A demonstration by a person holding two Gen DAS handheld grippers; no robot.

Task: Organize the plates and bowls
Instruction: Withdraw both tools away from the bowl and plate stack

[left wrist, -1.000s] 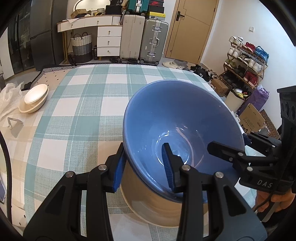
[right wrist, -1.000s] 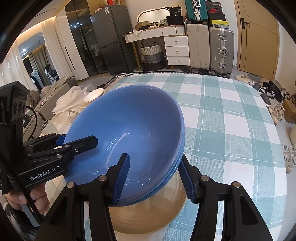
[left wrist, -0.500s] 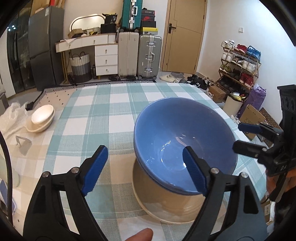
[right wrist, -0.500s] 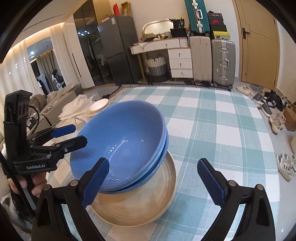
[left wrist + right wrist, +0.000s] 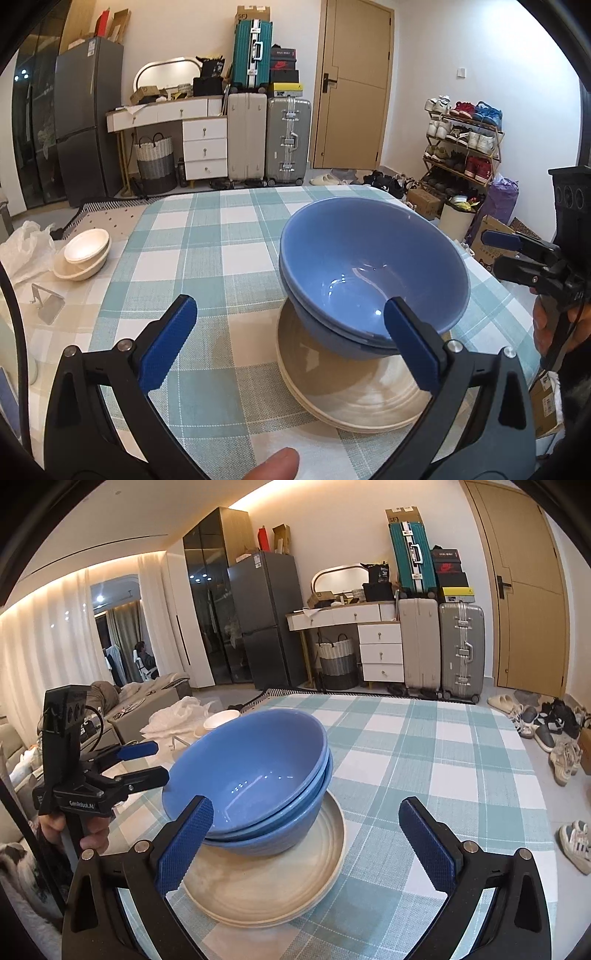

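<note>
Two nested blue bowls (image 5: pixel 369 273) sit tilted on stacked beige plates (image 5: pixel 354 395) on the checked tablecloth. They also show in the right wrist view: the bowls (image 5: pixel 251 771) on the plates (image 5: pixel 266 882). My left gripper (image 5: pixel 291 339) is open and empty, drawn back from the bowls. My right gripper (image 5: pixel 306 838) is open and empty, also back from them. Each gripper shows in the other's view, the right one (image 5: pixel 517 254) at the right edge and the left one (image 5: pixel 136 760) at the left.
Small cream bowls (image 5: pixel 83 253) are stacked at the table's left side, beside a white plastic bag (image 5: pixel 26 247) and a metal stand (image 5: pixel 46 302). The table's right edge (image 5: pixel 491 280) lies close behind the bowls. Suitcases, drawers and a shoe rack stand beyond.
Both grippers let go of the blue bowl's rim, opened wide and pulled back. The bowl now rests nested in the other blue bowl on the plates.
</note>
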